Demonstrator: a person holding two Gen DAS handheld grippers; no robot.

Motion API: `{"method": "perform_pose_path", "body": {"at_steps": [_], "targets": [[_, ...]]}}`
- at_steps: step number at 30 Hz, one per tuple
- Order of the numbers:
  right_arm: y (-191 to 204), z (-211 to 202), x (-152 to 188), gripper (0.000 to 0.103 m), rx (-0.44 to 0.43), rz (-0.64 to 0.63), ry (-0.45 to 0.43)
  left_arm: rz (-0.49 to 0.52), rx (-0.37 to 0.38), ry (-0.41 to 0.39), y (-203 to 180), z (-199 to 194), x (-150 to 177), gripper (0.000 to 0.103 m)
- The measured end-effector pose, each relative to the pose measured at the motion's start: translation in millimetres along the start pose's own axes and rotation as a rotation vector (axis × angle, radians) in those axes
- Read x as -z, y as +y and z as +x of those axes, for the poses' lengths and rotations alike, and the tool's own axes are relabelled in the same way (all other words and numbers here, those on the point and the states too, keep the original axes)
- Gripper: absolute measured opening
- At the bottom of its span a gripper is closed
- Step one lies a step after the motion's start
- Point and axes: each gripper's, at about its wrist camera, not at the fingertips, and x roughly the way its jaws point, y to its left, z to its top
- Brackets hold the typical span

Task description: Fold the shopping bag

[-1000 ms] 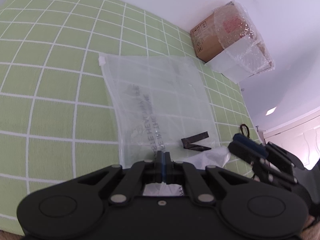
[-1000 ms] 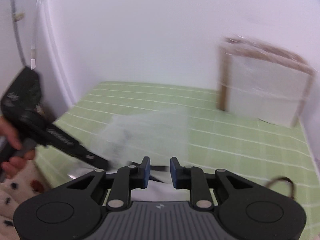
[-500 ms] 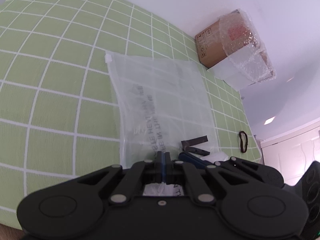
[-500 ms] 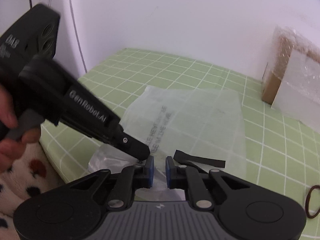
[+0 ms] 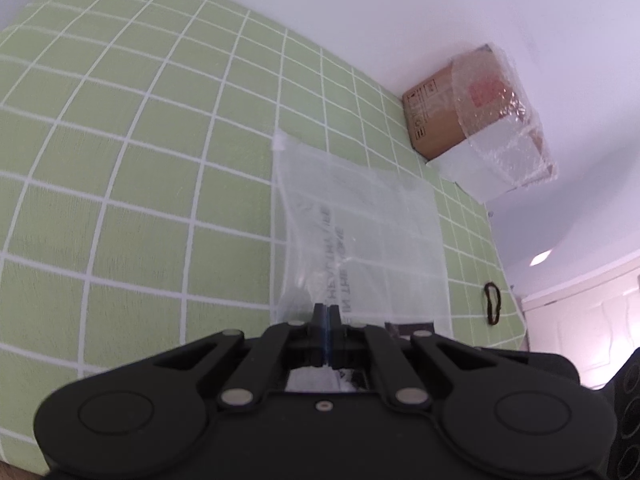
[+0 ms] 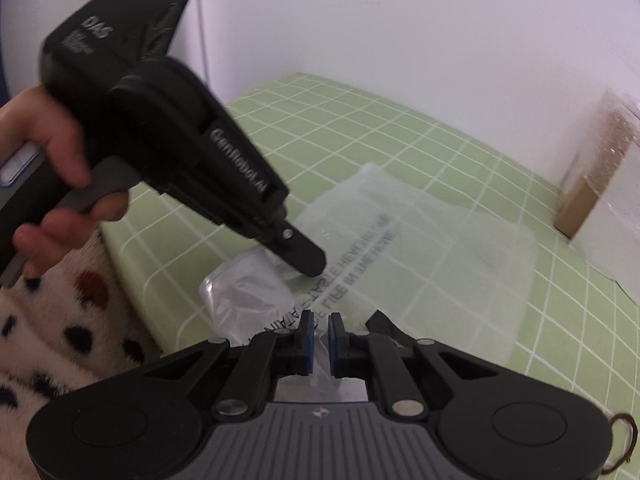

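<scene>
The translucent shopping bag [image 5: 360, 232] with dark lettering lies flat on the green checked cloth [image 5: 140, 200]. My left gripper [image 5: 326, 320] is shut on the bag's near edge, and a crease of film rises to its pads. In the right wrist view the left gripper [image 6: 310, 262] comes in from the left, held by a hand [image 6: 52, 160], its tip down on the bag [image 6: 420, 240]. My right gripper [image 6: 320, 334] hovers over the same near edge. Its jaws are closing, with a narrow gap left and clear film showing between the pads. A short black strip [image 6: 384, 320] lies beside its right finger.
A cardboard box [image 5: 476, 112] wrapped in bubble film stands at the far right against the white wall. A black hair tie [image 5: 492, 304] lies on the cloth right of the bag. Spotted white fabric [image 6: 52, 320] hangs below the table's near edge.
My right gripper has swung in beside the left one over the bag's near edge, and its jaws have narrowed. The left gripper has stayed shut on the bag.
</scene>
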Motion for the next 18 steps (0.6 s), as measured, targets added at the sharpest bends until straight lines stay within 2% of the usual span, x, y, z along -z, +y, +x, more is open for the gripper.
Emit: {"method": "perform_pose_path", "body": {"at_steps": [4,10,13,15,17,18], "targets": [[-1.7,-2.6,1.7,0.010,-0.045,-0.031,-0.006,-0.003,0.003,0.006,-0.5,1.2,-1.2,0.002],[-1.5,-3.4,0.5,0.010,-0.057,-0.041,-0.011,0.042,-0.005,0.008,-4.9,2.3,-3.7,0.002],[-4.4,-3.2,0.8,0.010,-0.069,-0.012,-0.015,0.269,-0.016,-0.012,-22.7,-4.9,5.4,0.007],[-5.8,-1.8,2.0,0.010,-0.073,-0.001,-0.019,0.397,0.069,-0.017,-32.1,-17.4,15.7,0.012],[-5.9,-0.9,2.1,0.010,-0.073,-0.001,-0.019,0.452,0.110,-0.014,-35.7,-24.8,22.3,0.020],[-5.8,-0.8,2.1,0.010,-0.074,0.000,-0.019,0.487,0.101,-0.015,-36.7,-27.9,26.7,0.025]]}}
